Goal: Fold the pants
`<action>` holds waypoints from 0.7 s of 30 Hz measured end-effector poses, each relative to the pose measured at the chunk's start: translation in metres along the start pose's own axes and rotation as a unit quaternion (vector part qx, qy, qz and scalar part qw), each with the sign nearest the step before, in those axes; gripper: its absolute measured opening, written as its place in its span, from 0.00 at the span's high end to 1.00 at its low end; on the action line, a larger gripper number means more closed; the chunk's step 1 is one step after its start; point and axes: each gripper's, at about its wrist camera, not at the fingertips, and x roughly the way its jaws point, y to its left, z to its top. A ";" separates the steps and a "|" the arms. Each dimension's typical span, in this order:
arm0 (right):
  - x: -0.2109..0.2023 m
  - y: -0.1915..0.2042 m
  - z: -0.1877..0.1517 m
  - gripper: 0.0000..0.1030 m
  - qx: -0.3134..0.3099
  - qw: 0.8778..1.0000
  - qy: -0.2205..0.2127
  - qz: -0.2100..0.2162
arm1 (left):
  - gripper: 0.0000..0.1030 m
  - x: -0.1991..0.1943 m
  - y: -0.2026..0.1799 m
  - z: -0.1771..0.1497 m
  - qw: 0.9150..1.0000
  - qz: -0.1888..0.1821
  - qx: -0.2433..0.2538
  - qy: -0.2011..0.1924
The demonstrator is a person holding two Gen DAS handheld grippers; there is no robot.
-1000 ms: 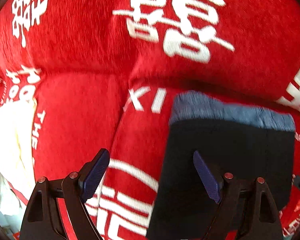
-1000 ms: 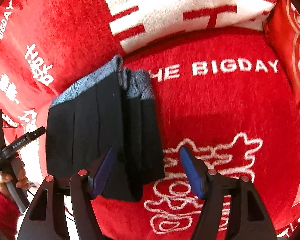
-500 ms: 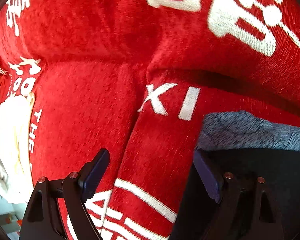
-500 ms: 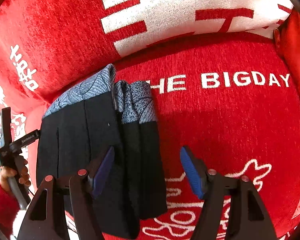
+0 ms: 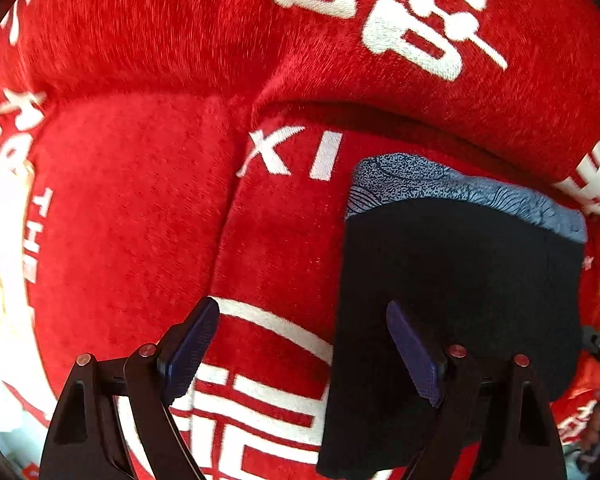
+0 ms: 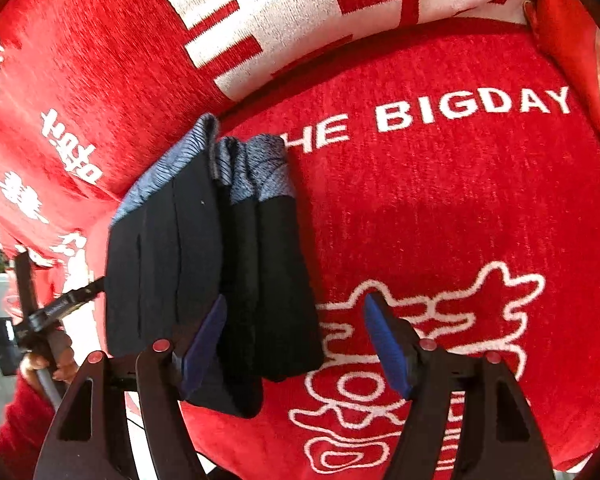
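The pants (image 5: 456, 280) are black with a blue-grey patterned band at the far end. They lie folded into a compact stack on a red sofa seat (image 5: 132, 216). In the right wrist view the stack (image 6: 204, 264) shows several folded layers. My left gripper (image 5: 300, 344) is open and empty, hovering over the stack's left edge, its right finger above the black cloth. My right gripper (image 6: 296, 340) is open and empty over the stack's near right corner.
The sofa is covered in red plush with white lettering, "THE BIGDAY" (image 6: 472, 108). Back cushions (image 5: 340, 40) rise behind the pants. A red cushion (image 6: 580, 60) stands at the right. The person's hand holding the other gripper handle (image 6: 48, 320) shows at the left.
Both grippers stayed open. The left view swung left and closer, then back right and away from the stack. The right view moved closer, then slightly back.
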 end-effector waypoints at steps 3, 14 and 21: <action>-0.002 -0.013 0.007 0.26 0.010 0.999 0.008 0.038 | 0.16 -0.003 0.008 0.003 0.998 -0.063 -0.012 0.011; 0.014 -0.037 0.023 0.24 0.019 0.986 0.058 0.156 | 0.16 0.026 -0.015 0.013 0.986 -0.140 0.055 0.072; -0.005 -0.052 0.023 0.18 0.012 0.980 0.057 0.188 | 0.16 0.028 -0.017 0.016 0.984 -0.152 0.059 0.074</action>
